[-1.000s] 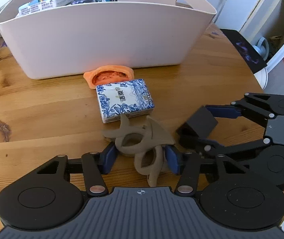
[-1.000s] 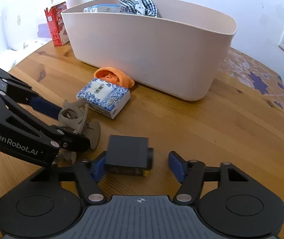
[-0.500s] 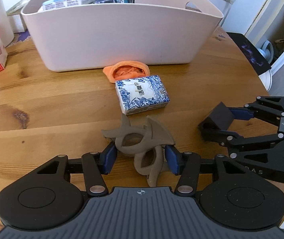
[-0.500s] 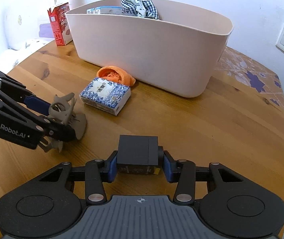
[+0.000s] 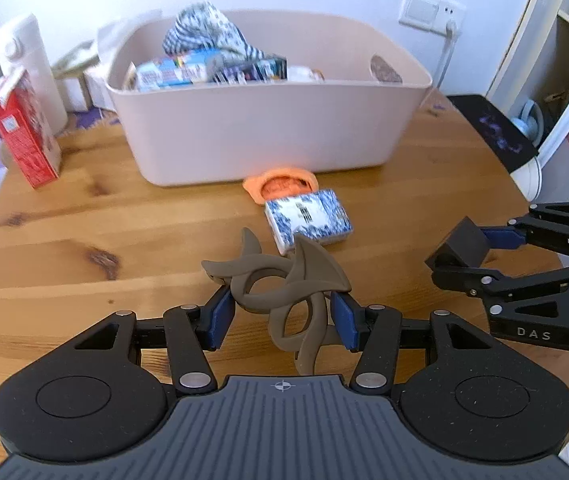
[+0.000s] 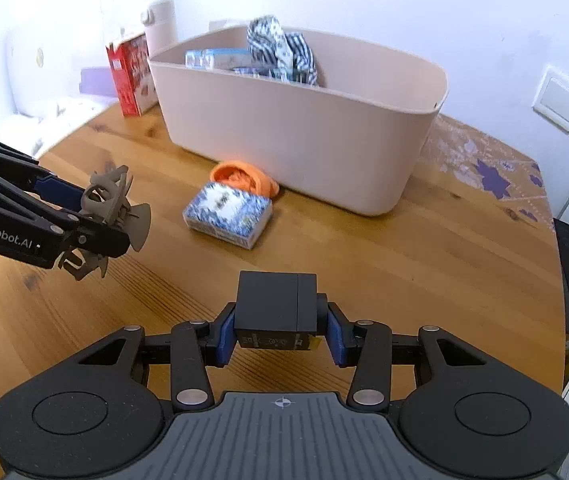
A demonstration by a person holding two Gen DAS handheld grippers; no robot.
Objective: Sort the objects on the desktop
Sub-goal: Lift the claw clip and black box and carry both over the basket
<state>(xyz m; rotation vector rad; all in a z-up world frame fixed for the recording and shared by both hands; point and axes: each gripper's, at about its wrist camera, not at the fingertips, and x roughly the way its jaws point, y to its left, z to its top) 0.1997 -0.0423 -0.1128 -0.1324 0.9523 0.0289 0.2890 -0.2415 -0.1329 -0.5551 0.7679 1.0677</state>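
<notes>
My left gripper (image 5: 280, 314) clasps one brown hair claw (image 5: 284, 292), its lower teeth hidden by the housing, above the table (image 5: 124, 232). My right gripper (image 6: 276, 330) grips one black box (image 6: 276, 308) (long axis crosswise). One tissue pack (image 6: 228, 214) lies beside one orange cloth (image 6: 244, 176), against one pink bin (image 6: 304, 136), contents blurred.

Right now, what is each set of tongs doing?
Left tongs: closed on the brown plastic claw hair clip.
Right tongs: jaws just closed, gripping the black rectangular box.
</notes>
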